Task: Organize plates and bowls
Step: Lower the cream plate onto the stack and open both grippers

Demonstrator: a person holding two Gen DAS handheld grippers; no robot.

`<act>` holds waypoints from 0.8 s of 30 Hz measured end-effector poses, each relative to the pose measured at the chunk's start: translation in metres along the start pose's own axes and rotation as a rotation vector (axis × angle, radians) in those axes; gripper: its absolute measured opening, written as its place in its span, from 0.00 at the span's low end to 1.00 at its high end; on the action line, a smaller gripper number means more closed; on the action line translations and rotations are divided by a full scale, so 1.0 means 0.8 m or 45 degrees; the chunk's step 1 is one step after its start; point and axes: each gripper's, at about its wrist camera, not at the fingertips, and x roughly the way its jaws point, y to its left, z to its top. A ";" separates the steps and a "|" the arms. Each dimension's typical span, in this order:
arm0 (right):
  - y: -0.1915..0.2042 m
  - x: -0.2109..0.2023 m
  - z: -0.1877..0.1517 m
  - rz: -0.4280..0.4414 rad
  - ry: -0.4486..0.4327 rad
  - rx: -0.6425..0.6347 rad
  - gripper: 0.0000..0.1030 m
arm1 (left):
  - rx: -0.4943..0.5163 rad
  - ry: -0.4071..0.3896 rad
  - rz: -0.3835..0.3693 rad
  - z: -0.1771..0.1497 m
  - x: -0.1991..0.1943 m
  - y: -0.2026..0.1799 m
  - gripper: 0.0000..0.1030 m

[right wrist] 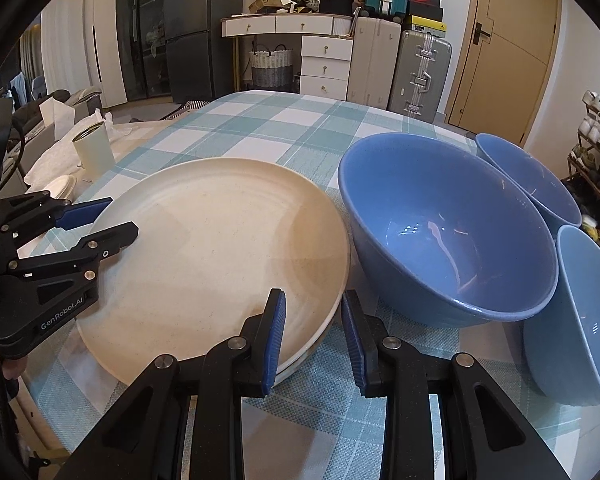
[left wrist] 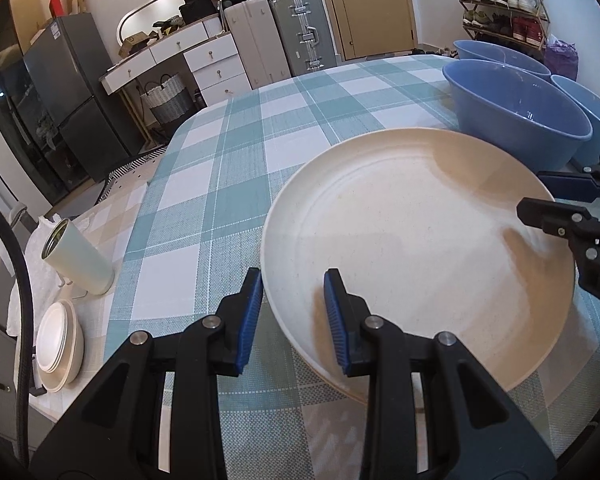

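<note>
A large cream plate (left wrist: pixel 416 256) is seen lying on a worktop (left wrist: pixel 236 168) covered in a teal-and-white checked cloth, with both claws set at its rim. The left claw (left wrist: pixel 294 316) is held with its blue-padded fingers apart, one outside the plate's near-left edge and the other over the plate's inner surface; the rim lies between them but is not pinched. The right claw (right wrist: pixel 312 336) is likewise spread, its fingers straddling the plate's right-hand edge without closing on it. A second rim can be made out just under the plate at that edge, though whether another plate lies beneath cannot be told.

Just right of the plate, a big blue bowl (right wrist: pixel 448 236) stands upright, nearly touching the plate's rim. Two further blue bowls are placed beyond it: a far blue bowl (right wrist: pixel 528 180) behind it and a tilted blue bowl (right wrist: pixel 576 320) at its right side. Well to the left of the plate, a pale cylindrical cup (left wrist: pixel 80 260) and a small stack of white dishes (left wrist: pixel 58 344) are seen on a lower beige-checked surface.
</note>
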 end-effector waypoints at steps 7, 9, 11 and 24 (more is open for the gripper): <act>0.001 0.002 -0.001 0.010 0.008 0.003 0.31 | 0.003 0.034 -0.009 -0.003 0.010 -0.001 0.27; -0.001 0.004 0.000 0.026 0.013 0.018 0.32 | 0.003 0.042 -0.014 -0.003 0.013 -0.001 0.27; -0.001 0.004 0.000 0.031 0.015 0.021 0.33 | 0.005 0.047 -0.018 -0.003 0.014 -0.002 0.27; 0.001 0.003 -0.002 0.045 0.019 0.013 0.40 | -0.024 0.058 -0.078 -0.006 0.015 0.000 0.36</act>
